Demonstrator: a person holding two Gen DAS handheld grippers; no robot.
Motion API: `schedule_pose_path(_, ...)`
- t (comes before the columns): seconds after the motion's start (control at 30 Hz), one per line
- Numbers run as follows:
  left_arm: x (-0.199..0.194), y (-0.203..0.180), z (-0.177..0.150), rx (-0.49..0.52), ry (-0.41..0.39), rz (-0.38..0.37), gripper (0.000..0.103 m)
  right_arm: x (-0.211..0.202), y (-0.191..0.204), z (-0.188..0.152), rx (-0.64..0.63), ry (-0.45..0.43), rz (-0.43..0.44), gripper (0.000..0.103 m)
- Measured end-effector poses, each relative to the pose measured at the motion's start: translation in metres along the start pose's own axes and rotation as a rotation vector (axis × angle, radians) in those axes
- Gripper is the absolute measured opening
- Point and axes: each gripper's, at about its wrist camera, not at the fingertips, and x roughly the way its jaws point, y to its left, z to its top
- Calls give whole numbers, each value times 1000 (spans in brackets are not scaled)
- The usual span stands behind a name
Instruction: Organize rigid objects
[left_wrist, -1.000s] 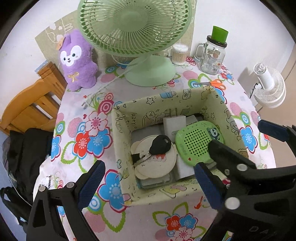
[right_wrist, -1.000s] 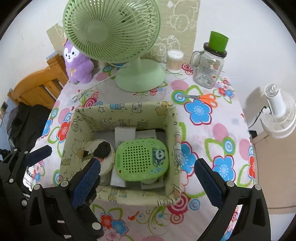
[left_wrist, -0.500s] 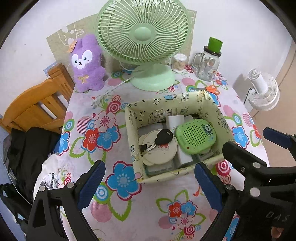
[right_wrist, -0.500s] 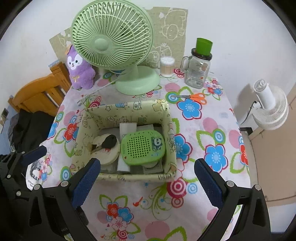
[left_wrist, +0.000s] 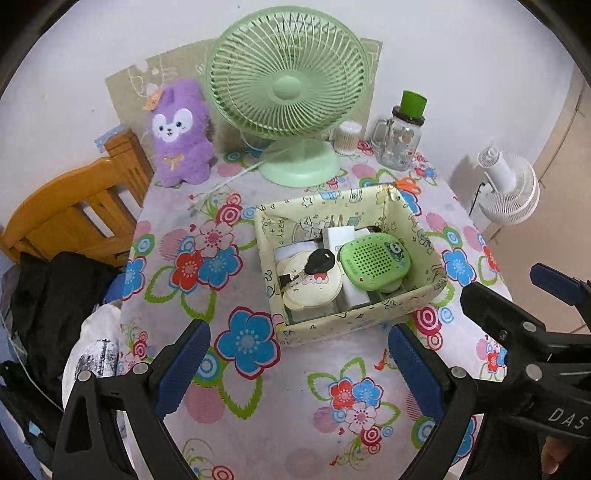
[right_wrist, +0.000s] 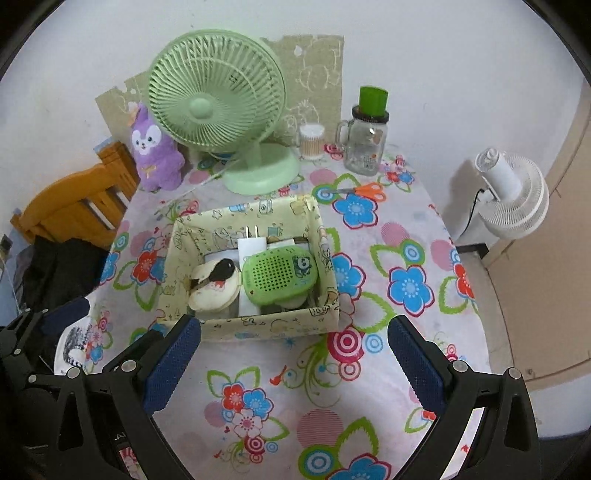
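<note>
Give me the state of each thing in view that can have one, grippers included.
left gripper: open, empty
right gripper: open, empty
storage box: open-topped, holding items
green speaker: in the box, lying on top
black key: in the box, on the round cream piece
glass jar: upright, lid on
orange scissors: closed, flat on the tablecloth
green fan: upright

Flowered table (right_wrist: 406, 236) with storage box (right_wrist: 258, 326), green fan (right_wrist: 258, 173), purple plush (right_wrist: 155, 155), jar (right_wrist: 364, 147), scissors (right_wrist: 364, 190).
</note>
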Motion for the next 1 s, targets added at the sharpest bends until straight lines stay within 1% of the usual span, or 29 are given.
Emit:
schedule_pose_path(0.1, -11, -3, -1, -20, -11, 26, 98, -12, -3, 0, -11, -24, 14, 102)
schedule_pose_path(0.33, -35, -13, -7, -39, -28, 50, 98, -38, -15, -2, -49, -72, 36, 102)
schedule_pose_path(0.5, -52, -20, -9, -31, -53, 60, 98, -55, -21, -5, -47, -99, 44, 102)
schedule_pose_path(0.6, -60, -23, -10, -29, -65, 62, 98, -66, -24, -8, -38, -116, 38, 102)
schedule_pose_path(0.77, -77, -28, -14, 2, -96, 88, 98, -79, -31, -13, -29, -129, 20, 102)
schedule_pose_path(1.0, -92, -29, -19, 22, -118, 98, 103, -94, -37, -22, -6, -147, 16, 102)
